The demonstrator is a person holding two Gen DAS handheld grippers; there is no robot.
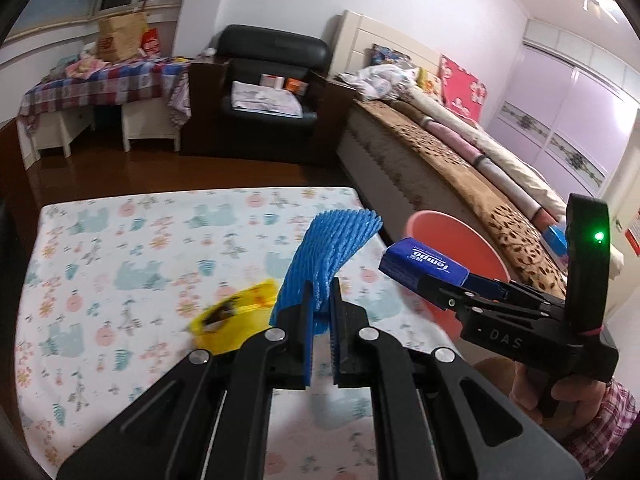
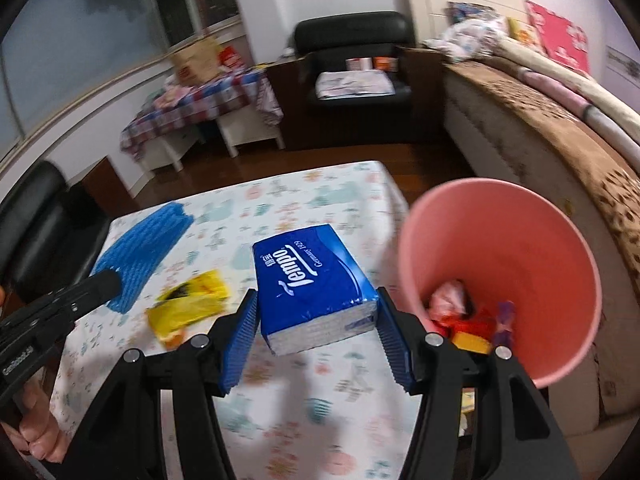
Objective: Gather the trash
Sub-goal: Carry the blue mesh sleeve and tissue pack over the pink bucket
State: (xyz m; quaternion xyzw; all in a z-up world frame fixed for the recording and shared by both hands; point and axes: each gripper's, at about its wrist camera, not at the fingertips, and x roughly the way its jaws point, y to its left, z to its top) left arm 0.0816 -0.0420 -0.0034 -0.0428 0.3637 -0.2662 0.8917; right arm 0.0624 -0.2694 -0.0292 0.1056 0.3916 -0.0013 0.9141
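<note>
A black armchair (image 1: 272, 80) stands between a plaid-covered table (image 1: 100, 84) and a bed (image 1: 460, 152) on dark wood floor (image 1: 160, 172).

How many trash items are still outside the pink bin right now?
3: blue foam net in left gripper, tissue pack in right gripper, yellow wrapper on table. Others may be hidden.

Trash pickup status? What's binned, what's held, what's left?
Done: several wrappers lie in the pink plastic bin. In hand: left gripper clamps the blue foam fruit net; right gripper holds the blue Tempo tissue pack. Left: the crumpled yellow wrapper on the floral-cloth table.
</note>
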